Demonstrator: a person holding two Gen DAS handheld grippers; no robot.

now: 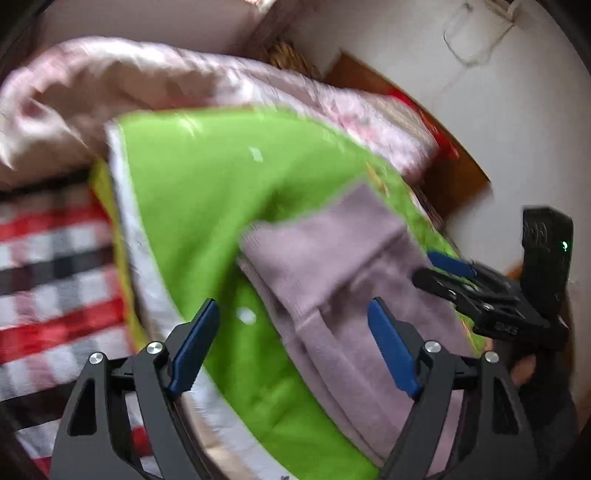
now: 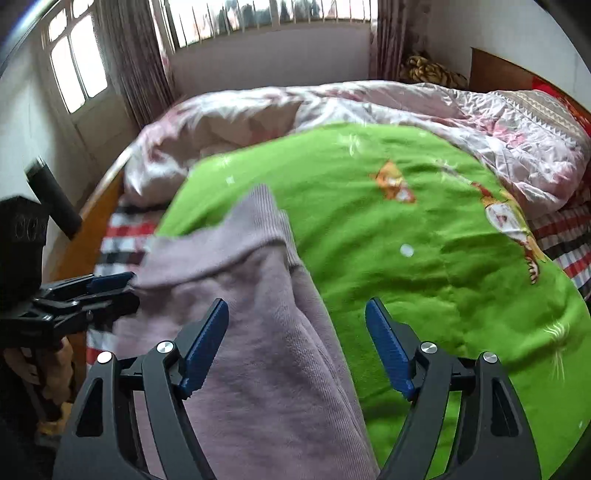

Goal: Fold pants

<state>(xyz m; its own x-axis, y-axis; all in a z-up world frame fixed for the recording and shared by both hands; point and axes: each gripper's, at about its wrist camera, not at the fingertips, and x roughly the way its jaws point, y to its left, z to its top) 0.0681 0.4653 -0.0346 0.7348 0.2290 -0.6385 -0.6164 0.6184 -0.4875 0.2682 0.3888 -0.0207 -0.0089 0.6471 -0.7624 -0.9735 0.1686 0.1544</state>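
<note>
Mauve knit pants [image 1: 332,258] lie on a green fleece blanket [image 1: 207,192], with a ribbed cuff or waistband folded over at the far end. My left gripper [image 1: 293,306] stands open above them, its blue pads wide apart and touching no cloth. In the right wrist view the pants [image 2: 258,314] run from the near edge up to the left. My right gripper [image 2: 297,303] is open over their right edge, one pad over the cloth and one over the blanket [image 2: 406,221]. Each gripper shows beside the other: the right gripper [image 1: 428,269] and the left gripper [image 2: 127,291] sit at the pants' outer sides.
A rumpled pink quilt [image 2: 258,110] is heaped along the far side of the bed. A red, black and white checked sheet [image 1: 48,277] shows beside the blanket. A wooden headboard [image 2: 495,70] stands at the right, with a window [image 2: 258,18] and a glazed door [image 2: 77,70] behind.
</note>
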